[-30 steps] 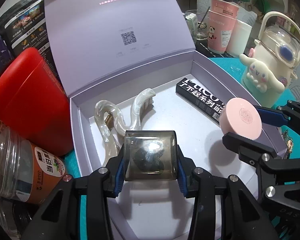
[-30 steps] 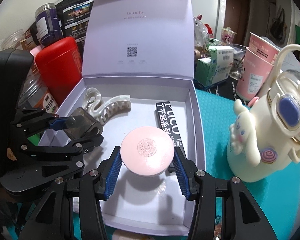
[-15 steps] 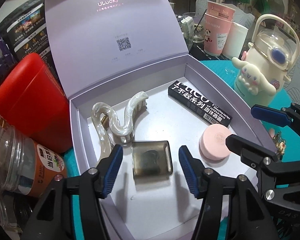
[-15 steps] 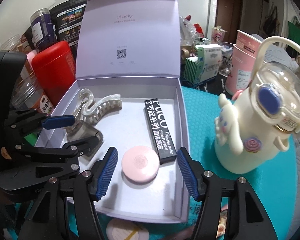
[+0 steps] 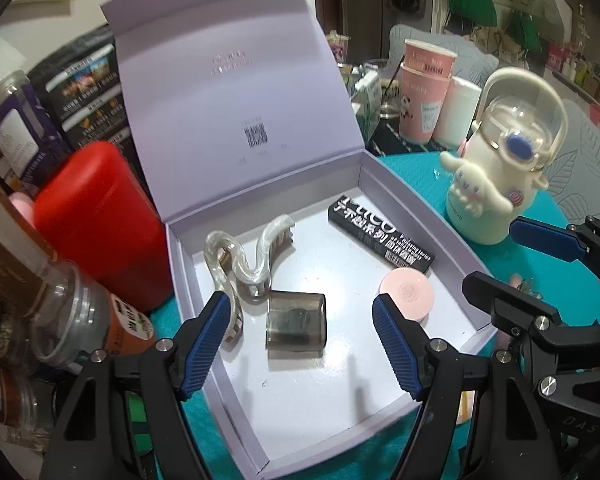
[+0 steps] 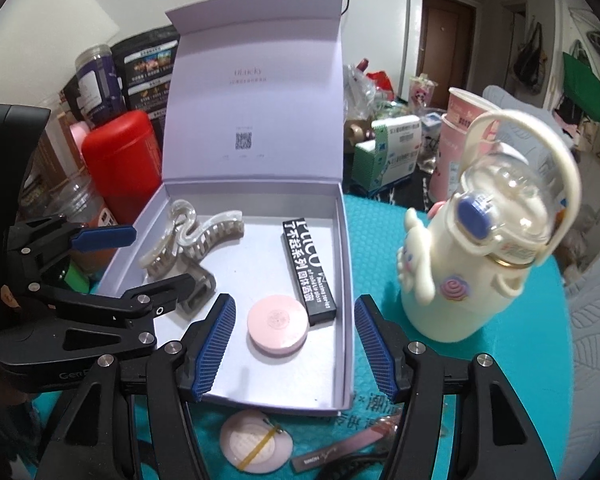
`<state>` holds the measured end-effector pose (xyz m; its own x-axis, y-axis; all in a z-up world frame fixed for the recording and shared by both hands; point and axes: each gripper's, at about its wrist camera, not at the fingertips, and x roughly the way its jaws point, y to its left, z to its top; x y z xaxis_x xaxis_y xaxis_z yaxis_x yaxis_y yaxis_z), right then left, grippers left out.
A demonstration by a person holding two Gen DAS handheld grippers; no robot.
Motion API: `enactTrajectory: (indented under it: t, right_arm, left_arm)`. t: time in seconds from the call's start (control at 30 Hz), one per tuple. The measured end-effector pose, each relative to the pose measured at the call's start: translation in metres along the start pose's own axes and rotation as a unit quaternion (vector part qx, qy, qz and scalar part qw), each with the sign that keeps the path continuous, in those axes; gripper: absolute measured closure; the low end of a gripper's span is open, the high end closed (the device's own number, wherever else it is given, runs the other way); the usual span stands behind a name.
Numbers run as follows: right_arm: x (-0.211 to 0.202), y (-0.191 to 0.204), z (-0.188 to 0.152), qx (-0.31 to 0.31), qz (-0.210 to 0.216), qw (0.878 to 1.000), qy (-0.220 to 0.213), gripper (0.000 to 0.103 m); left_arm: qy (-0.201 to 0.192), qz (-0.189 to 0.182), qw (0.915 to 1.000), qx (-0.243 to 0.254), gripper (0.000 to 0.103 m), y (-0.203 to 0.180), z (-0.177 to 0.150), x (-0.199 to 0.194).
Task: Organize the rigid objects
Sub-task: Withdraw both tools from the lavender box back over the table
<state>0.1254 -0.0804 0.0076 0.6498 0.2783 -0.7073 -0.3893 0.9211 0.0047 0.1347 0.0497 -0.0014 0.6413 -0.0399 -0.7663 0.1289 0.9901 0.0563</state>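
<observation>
Two hand-held claws hang over an open lavender cardboard gift box (image 5: 416,216) on a teal-covered surface (image 6: 380,240), neither gripping anything. The left claw (image 5: 300,338), jaws opening, frames a smoky translucent plastic case (image 5: 296,330) lying flat on the box floor, its blue pads clear of both sides. The right claw (image 6: 294,346) stands spread with a round pink compact (image 6: 277,330) resting on the box floor between its pads, untouched. Also in the box: a pearly white hair claw clip (image 5: 244,256) toward the back left corner and a long black printed carton (image 5: 380,236) along the right wall, its near end just beside the compact.

The left wrist view alone gives the smoky case in full; from the right wrist it is mostly hidden behind the left claw's black finger. Only the right wrist view takes in the near surface in front of the box, with a round cream disc bearing a yellow band (image 6: 256,446) and a slim pink tube (image 6: 340,450). Both views show a cream cartoon-dog water bottle (image 6: 476,256) standing right of the box and a red canister (image 5: 96,216) to its left.
</observation>
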Motion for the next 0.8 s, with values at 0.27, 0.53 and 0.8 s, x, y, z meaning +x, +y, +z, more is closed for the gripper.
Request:
enactTrajectory:
  t: [0.27, 0.53, 0.8]
  right_arm:
    - [-0.037, 0.003, 0.001, -0.002, -0.009, 0.999, -0.033, 0.041]
    - [-0.072, 0.010, -0.001, -0.003, -0.019, 0.998, -0.059, 0.041]
    - [-0.107, 0.013, -0.012, -0.004, -0.031, 0.996, -0.079, 0.038]
  left_arm:
    - [-0.030, 0.002, 0.9995, -0.006, 0.029, 0.001, 0.001, -0.037]
    - [-0.060, 0.009, 0.9981, -0.012, 0.015, -0.001, -0.007, -0.070]
    - [-0.081, 0.004, 0.9966, -0.014, 0.015, -0.005, -0.020, -0.102]
